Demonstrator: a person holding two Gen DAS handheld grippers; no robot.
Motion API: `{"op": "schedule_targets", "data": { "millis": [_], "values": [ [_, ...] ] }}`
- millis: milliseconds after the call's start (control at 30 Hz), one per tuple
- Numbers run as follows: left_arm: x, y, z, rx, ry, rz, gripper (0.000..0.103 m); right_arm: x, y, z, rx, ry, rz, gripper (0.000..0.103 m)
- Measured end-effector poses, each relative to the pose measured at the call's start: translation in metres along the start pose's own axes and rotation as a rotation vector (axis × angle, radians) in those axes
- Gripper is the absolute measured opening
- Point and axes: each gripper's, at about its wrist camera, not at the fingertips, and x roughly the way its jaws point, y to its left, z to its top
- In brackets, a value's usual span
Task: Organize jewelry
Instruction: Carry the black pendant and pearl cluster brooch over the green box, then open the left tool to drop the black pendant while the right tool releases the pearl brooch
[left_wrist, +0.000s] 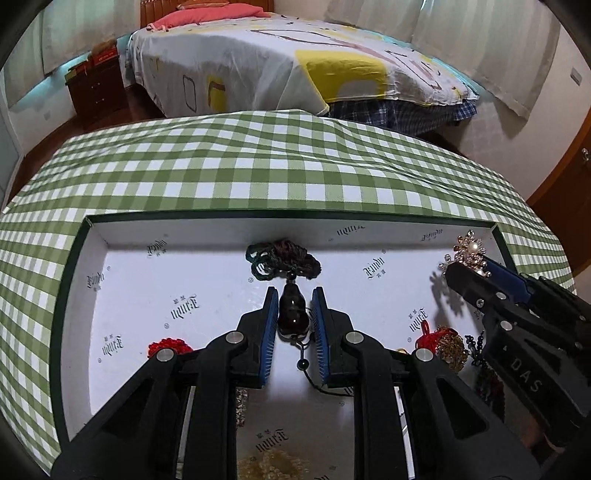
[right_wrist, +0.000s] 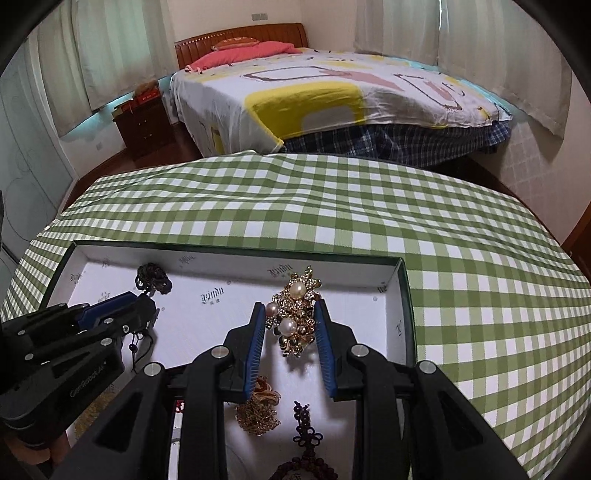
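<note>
A shallow white tray with a dark green rim (left_wrist: 66, 295) lies on the checked cloth; it also shows in the right wrist view (right_wrist: 404, 295). My left gripper (left_wrist: 294, 295) is open around a dark gourd pendant (left_wrist: 293, 314) whose knotted cord (left_wrist: 284, 258) lies beyond it; its pads stand just off the pendant's sides. My right gripper (right_wrist: 290, 308) is open around a gold brooch with pearls (right_wrist: 295, 314) near the tray's right wall. Each gripper shows in the other's view, the right gripper (left_wrist: 465, 273) and the left gripper (right_wrist: 144, 301).
Other jewelry lies in the tray: a red knot (left_wrist: 170, 347), a gold chain heap (right_wrist: 258, 410), a purple knotted cord with dark beads (right_wrist: 306, 435), a pale bead string (left_wrist: 269, 465). A bed (right_wrist: 332, 92) stands beyond the table.
</note>
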Motion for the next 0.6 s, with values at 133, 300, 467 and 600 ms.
{"op": "schedule_targets", "data": {
  "millis": [133,300,467,600],
  "values": [
    [0.002,0.000,0.001,-0.009,-0.002,-0.006,0.021,0.000,-0.001,0.000,0.002,0.001,-0.006,0.032],
    [0.000,0.002,0.000,-0.018,-0.007,-0.008,0.035,-0.003,0.000,0.000,-0.004,-0.010,-0.011,0.043],
    [-0.006,0.006,-0.002,-0.037,-0.027,-0.008,0.051,-0.006,-0.001,0.000,-0.003,-0.029,-0.014,0.046],
    [-0.015,0.006,-0.002,-0.042,-0.074,-0.001,0.063,-0.010,0.000,-0.001,-0.006,-0.052,-0.020,0.058]
  ]
}}
